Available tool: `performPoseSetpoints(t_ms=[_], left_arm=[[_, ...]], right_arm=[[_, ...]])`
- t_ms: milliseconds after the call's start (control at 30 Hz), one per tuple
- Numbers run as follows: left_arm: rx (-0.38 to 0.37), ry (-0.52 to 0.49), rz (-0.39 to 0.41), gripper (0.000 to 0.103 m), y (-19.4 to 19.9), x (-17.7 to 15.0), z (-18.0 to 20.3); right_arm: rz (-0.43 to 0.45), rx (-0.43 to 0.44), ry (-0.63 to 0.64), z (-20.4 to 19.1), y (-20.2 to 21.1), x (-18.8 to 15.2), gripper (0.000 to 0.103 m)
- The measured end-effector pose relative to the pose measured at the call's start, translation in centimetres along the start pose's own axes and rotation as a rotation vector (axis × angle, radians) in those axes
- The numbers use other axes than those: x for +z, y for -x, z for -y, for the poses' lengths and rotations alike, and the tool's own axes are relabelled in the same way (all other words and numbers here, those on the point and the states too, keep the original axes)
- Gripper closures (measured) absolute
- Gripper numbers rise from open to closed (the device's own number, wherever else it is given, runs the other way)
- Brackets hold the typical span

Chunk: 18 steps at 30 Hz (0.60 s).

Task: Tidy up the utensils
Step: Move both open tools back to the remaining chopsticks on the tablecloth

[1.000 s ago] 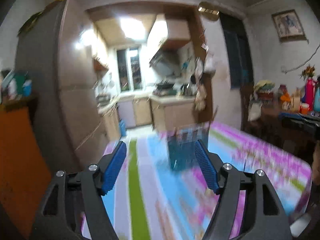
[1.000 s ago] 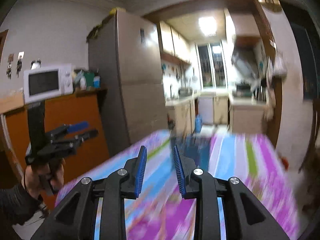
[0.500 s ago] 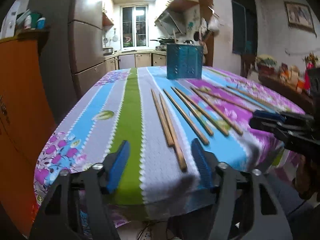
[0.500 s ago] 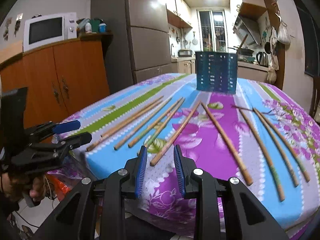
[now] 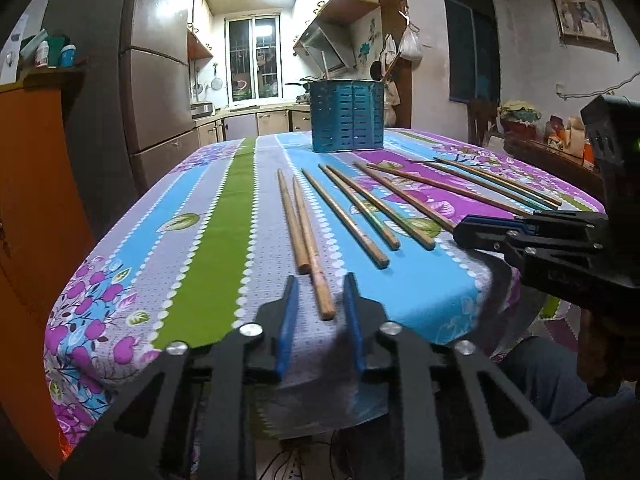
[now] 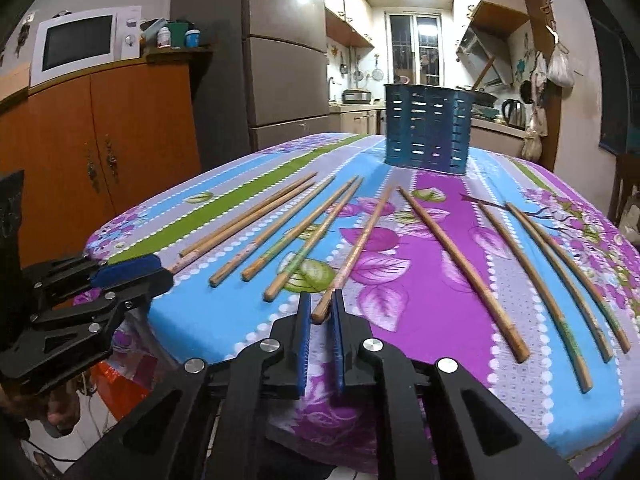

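Several wooden chopsticks lie side by side on the striped floral tablecloth point(image 5: 208, 240). A blue slotted utensil holder point(image 5: 347, 116) point(image 6: 428, 128) stands upright at the far end. My left gripper point(image 5: 320, 278) is at the near edge. Its jaws are closing around the near end of one chopstick point(image 5: 310, 240), and a gap still shows on each side. My right gripper point(image 6: 321, 293) has its jaws closing tight on the near end of another chopstick point(image 6: 357, 248), with the pads against it. Each gripper also shows in the other's view: right gripper point(image 5: 460, 232), left gripper point(image 6: 164, 272).
An orange cabinet point(image 6: 112, 140) with a microwave point(image 6: 84, 44) and a tall fridge point(image 6: 280, 60) stand to the table's left. A cluttered side table point(image 5: 560, 140) is on the right. The tablecloth hangs over the near edge below both grippers.
Both grippers dropped from pointing into the room to the table's near edge. The left jaws narrowed greatly around a chopstick end; the right jaws pinched in on another.
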State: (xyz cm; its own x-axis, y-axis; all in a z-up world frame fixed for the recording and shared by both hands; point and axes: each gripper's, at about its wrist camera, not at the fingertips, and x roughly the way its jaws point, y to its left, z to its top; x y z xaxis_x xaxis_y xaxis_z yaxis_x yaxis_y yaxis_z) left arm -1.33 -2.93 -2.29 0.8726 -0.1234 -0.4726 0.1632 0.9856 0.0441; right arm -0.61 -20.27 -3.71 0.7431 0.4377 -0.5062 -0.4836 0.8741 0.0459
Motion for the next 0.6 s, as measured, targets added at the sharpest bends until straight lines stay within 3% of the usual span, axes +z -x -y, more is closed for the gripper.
performPoseSetpoints(t_ms=[300,467,600], left_arm=[[-0.007,-0.008,0.022,0.090,-0.2,-0.5,1.4],[0.065,-0.002,0.064,0.066,-0.1,-1.3,1.3],[0.076,0.015,0.083,0.068,-0.1,-1.4,1.4]], right_arm=[[0.028,-0.040,-0.026,1.6,0.7,-0.7,0.093],[0.052,-0.045,-0.016,1.6,0.6,-1.0,0.093],[0.068,-0.051,-0.011,1.4,0.6,-1.2,0.093]])
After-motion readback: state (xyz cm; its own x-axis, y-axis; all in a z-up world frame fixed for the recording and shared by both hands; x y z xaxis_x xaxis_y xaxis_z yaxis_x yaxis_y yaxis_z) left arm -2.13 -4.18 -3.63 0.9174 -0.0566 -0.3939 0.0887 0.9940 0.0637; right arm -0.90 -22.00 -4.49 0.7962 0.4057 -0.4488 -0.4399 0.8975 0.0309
